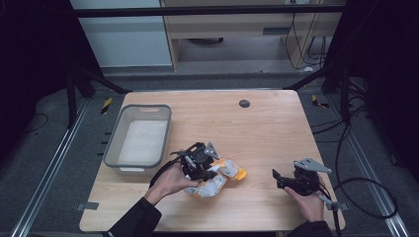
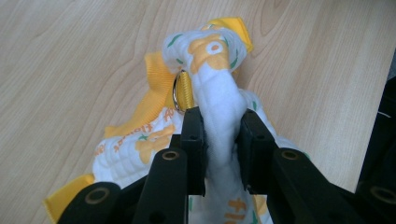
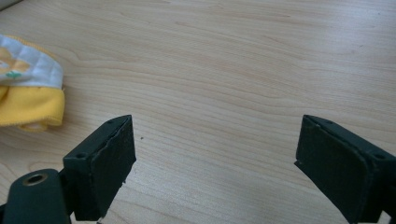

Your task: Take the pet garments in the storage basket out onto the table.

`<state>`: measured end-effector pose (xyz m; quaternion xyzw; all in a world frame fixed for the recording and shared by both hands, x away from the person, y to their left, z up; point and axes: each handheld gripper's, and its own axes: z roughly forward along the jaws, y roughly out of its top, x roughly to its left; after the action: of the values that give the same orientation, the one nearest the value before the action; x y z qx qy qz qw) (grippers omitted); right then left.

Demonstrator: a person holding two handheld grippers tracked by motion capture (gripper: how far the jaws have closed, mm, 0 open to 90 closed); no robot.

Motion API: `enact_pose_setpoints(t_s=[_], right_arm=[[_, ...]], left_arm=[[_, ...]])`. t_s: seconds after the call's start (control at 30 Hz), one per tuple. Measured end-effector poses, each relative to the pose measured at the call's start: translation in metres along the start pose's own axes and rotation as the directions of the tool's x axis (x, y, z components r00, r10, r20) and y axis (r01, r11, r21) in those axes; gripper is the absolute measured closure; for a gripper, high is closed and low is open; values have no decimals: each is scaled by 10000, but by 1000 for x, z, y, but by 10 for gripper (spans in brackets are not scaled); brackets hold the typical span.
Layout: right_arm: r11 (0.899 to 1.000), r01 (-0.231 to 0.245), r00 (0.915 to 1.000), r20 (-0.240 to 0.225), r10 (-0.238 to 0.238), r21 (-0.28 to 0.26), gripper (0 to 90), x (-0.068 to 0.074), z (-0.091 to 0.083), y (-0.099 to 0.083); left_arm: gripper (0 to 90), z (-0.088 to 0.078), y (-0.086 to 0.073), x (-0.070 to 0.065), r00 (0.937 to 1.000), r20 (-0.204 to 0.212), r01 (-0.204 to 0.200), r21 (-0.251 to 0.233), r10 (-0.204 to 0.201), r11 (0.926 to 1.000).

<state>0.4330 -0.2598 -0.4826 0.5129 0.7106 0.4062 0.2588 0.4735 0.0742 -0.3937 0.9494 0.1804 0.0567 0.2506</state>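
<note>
On wooden table (image 1: 262,128), left hand-held gripper (image 2: 219,128) pinching orange-lettered cloth (image 2: 219,102), writing unreadable

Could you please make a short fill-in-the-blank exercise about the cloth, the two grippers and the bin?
1. The left gripper is shut on the white and yellow ____.
2. The jaws of the right gripper stand ____ over bare wood.
3. The grey bin on the table holds ____ items.

Missing words: cloth; open; no
</note>
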Motion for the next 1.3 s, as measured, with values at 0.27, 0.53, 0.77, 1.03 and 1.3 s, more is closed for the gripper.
enact_pose_setpoints(t_s=[0.27, 0.53, 0.77, 1.03, 1.3], right_arm=[[10000, 9, 10000, -6, -9, 11, 118, 0, 0, 0], [10000, 11, 10000, -13, -11, 19, 118, 0, 0, 0], [9999, 120, 9999, 22, -120, 19, 116, 0, 1, 0], [9999, 138, 9999, 23, -138, 27, 113, 0, 1, -1], [9999, 131, 9999, 35, -131, 39, 111, 0, 1, -1]], left_arm=[[724, 10, -2, -3, 9998, 141, -107, 134, 105, 9999], [686, 15, -5, -4, 9997, 214, -98, 101, 96, 9999], [621, 19, -10, -4, 9995, 315, -47, 102, 44, 9999], [485, 20, -14, -5, 9996, 278, 34, 57, -36, 10000], [349, 13, -20, -3, 9996, 182, 217, -324, -211, 9992]])
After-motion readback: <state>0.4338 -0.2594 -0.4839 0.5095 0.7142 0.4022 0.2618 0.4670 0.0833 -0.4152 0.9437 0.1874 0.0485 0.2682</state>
